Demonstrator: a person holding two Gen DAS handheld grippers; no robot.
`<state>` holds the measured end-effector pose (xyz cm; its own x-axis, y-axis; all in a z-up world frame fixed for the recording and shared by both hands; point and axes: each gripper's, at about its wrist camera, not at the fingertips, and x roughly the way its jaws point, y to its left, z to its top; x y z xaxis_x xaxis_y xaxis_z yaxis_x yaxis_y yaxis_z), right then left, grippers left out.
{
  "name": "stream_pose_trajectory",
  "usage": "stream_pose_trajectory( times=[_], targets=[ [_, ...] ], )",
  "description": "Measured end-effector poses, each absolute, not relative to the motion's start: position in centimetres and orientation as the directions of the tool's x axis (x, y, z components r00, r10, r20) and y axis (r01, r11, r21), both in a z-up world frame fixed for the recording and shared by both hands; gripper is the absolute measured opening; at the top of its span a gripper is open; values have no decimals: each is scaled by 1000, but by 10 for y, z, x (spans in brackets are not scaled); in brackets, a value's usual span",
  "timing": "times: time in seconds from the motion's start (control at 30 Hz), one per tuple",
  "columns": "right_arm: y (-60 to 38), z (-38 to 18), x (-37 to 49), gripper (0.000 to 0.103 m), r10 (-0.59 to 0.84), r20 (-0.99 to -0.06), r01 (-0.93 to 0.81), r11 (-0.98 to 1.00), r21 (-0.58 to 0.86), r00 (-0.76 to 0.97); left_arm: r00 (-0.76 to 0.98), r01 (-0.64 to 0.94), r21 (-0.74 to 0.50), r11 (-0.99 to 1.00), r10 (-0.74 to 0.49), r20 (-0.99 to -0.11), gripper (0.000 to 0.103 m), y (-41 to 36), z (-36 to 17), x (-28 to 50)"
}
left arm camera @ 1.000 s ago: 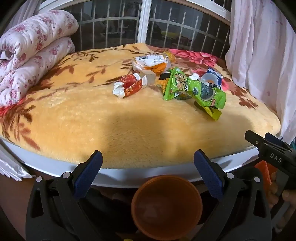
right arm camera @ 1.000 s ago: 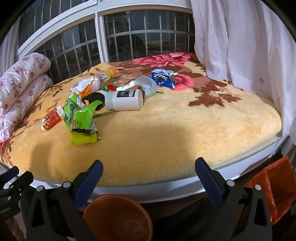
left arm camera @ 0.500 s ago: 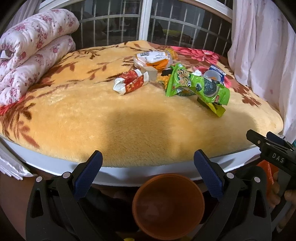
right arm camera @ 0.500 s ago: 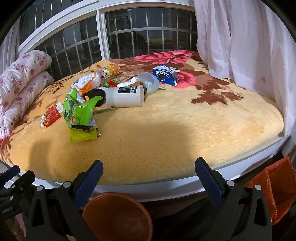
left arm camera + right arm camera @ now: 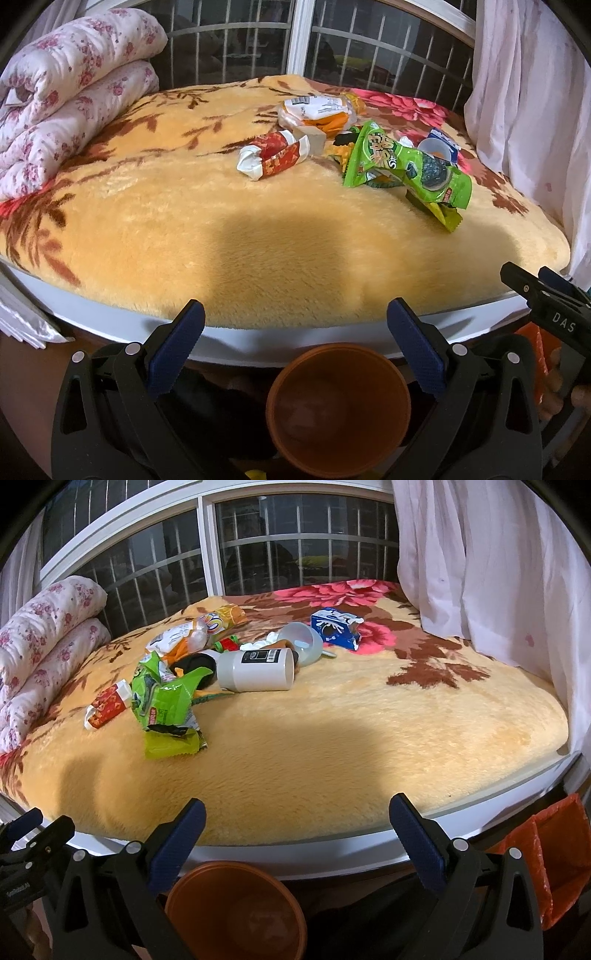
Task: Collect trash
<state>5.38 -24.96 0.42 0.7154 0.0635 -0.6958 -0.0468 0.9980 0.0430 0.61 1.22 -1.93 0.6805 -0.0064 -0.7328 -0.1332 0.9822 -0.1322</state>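
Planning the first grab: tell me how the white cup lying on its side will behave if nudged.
The white cup lies on its side, so it would probably roll rather than slide. Its open mouth looks empty, so it is likely light. The plush blanket and the green snack bag nearby may check a roll.

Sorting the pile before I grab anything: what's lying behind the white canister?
Behind the white canister lie a clear plastic cup, crumpled white paper and a red-green piece. What lies under them is hidden.
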Motion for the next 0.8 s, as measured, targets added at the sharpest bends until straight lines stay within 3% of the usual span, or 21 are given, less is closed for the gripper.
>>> stream_pose_trajectory(
  times=[0.8],
  targets=[
    [-246,2,52,98,69,-702,-55,998,43,709,684,-146,-122,982,11,-729,96,15,-20,5]
  ],
)
